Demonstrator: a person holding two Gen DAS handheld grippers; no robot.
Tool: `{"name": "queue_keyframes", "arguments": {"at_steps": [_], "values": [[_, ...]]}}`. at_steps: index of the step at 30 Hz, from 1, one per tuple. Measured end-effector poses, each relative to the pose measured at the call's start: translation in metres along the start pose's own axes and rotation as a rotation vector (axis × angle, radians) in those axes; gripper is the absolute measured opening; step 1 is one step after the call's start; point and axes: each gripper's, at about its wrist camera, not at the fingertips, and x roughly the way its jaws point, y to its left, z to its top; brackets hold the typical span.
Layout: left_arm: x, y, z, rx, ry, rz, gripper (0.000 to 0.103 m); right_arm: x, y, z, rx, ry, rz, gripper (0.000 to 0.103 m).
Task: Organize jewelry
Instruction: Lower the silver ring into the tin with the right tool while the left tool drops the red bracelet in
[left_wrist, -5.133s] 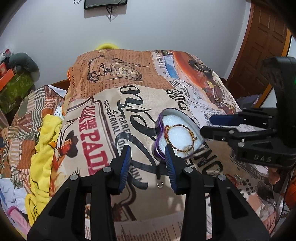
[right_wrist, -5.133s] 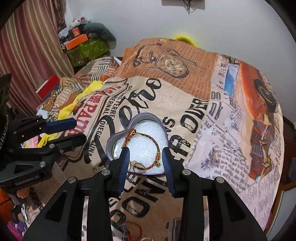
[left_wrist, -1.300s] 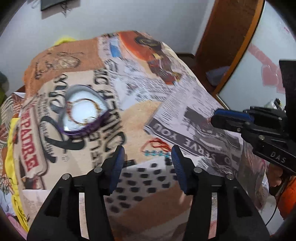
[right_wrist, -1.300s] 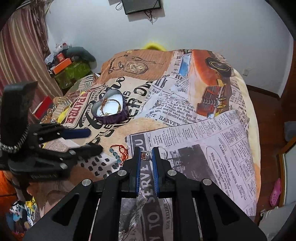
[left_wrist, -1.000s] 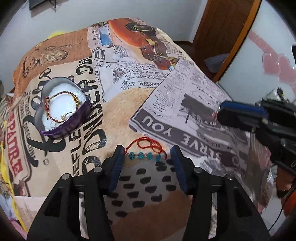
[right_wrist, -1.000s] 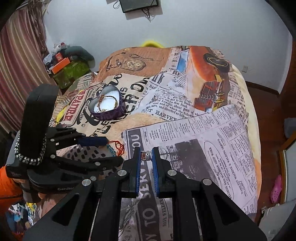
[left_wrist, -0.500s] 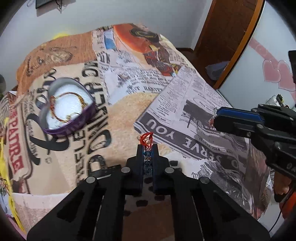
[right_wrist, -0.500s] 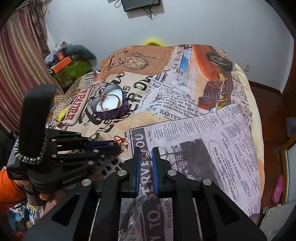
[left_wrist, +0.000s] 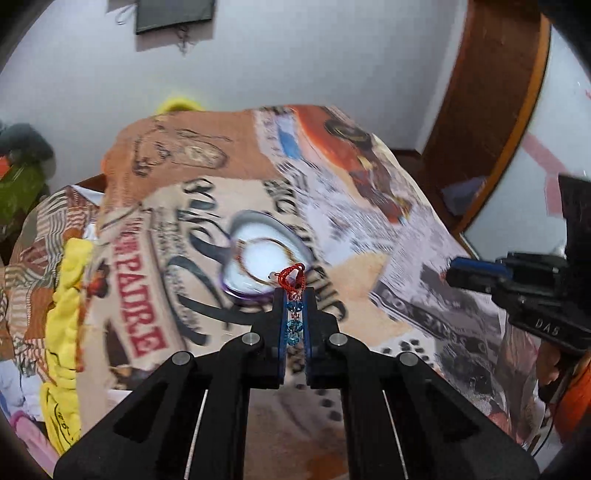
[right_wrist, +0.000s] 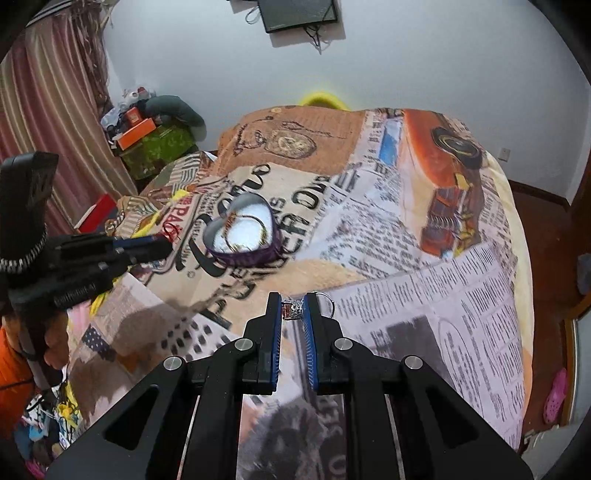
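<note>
My left gripper (left_wrist: 294, 295) is shut on a red cord bracelet with blue beads (left_wrist: 293, 280), held above the bed just short of the purple heart-shaped box (left_wrist: 258, 258). The box also shows in the right wrist view (right_wrist: 242, 232), with a gold and red bracelet (right_wrist: 247, 230) lying inside on white padding. My right gripper (right_wrist: 292, 302) is shut on a sparkly silver ring (right_wrist: 293, 309), held over the newspaper-print blanket (right_wrist: 406, 258). The left gripper (right_wrist: 162, 245) appears at the left of that view with the red cord at its tip.
A yellow cloth (left_wrist: 66, 314) lies along the bed's left side. Clutter and an orange box (right_wrist: 136, 129) stand by the curtain at the far left. A wooden door (left_wrist: 491, 122) is to the right. A small metal ring (right_wrist: 190, 274) lies on the blanket near the box.
My left gripper has carried the red bracelet up and leftward toward the heart box. My right gripper, still shut on the ring, has also moved closer to the box.
</note>
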Motion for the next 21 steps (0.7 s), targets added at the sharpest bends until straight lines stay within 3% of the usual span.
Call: {"name": "queue_keyframes", "arguments": {"at_steps": [12,21], "values": [[-0.014,0.041,0.018,-0.049,-0.073,0.021,0.006,0.021,0.027,0.044,-0.039,-0.043,0.023,0.011],[0.02,0.045,0.02,-0.045,-0.025,-0.02,0.006,0.062,0.043,0.068,-0.042,0.004,0.055,0.011]]}}
